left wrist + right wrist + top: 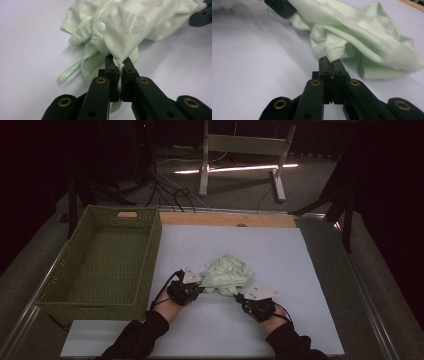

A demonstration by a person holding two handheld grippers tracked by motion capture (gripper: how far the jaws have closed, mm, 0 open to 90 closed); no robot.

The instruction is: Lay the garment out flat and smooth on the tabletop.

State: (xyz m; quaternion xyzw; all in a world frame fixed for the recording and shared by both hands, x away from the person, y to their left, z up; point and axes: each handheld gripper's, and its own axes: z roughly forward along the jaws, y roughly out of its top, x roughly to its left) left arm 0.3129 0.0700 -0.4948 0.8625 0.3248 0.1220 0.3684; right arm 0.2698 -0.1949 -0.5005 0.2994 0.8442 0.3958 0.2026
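So far only the grasp is done: the left tool (119,65) and right tool (331,64) each pinch an edge of the crumpled pale-green cotton garment (226,274), bunched between them on the white surface (280,255); spreading or folding remains.

From my station I see the person's forearms in black long sleeves (137,337), cuffs bunched at the wrists. Each hand carries a black gripper. The left gripper (199,286) has a pale grey three-cornered plate on top and a black cable looping off its left side. The right gripper (239,297) wears the same kind of plate, with a thin cable curling at its right. In the left gripper view, the left gripper (119,65) has matte black jaws, blocky at the tips, on broad rounded links with brass-coloured rings and small dark screw holes. The right gripper (331,64) looks identical in the right gripper view.
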